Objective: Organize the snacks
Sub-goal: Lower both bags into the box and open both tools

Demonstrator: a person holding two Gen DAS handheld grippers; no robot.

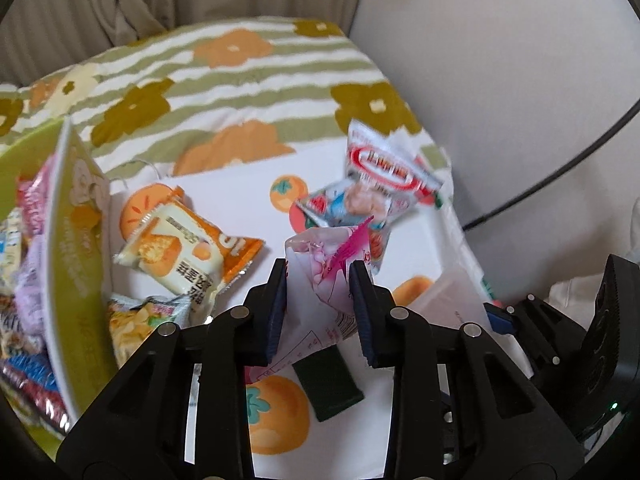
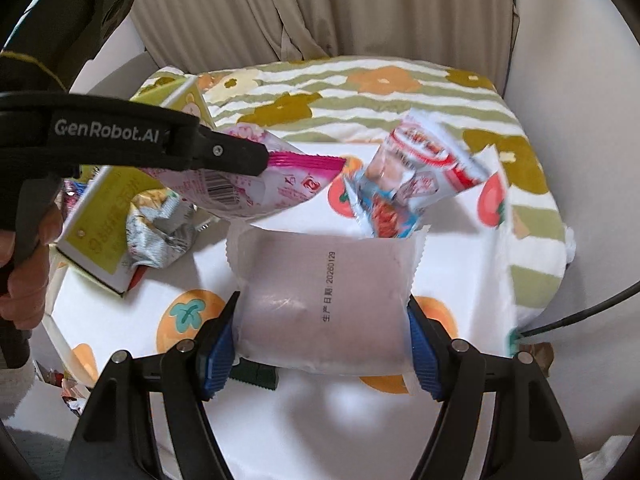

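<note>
My left gripper point(image 1: 320, 276) is shut on a pink-and-white flowered snack packet point(image 1: 326, 264), held above the white persimmon-print cloth point(image 1: 240, 188); the same packet point(image 2: 248, 188) shows in the right wrist view under the left gripper's finger point(image 2: 224, 156). My right gripper point(image 2: 322, 332) is shut on a frosted white packet point(image 2: 324, 300) with a printed date. A red-and-white packet point(image 1: 384, 172) and a blue one point(image 1: 352, 208) lie to the right. An orange biscuit packet point(image 1: 184, 248) and a yellow crisp packet point(image 1: 140, 320) lie beside the green box point(image 1: 72, 248), which holds several snacks.
The cloth lies over a green-striped flowered cushion point(image 1: 240, 80). A dark green block point(image 1: 328, 380) rests on the cloth below the left gripper. A black cable point(image 1: 560, 168) runs along the white wall at right. Curtains point(image 2: 320, 8) hang behind.
</note>
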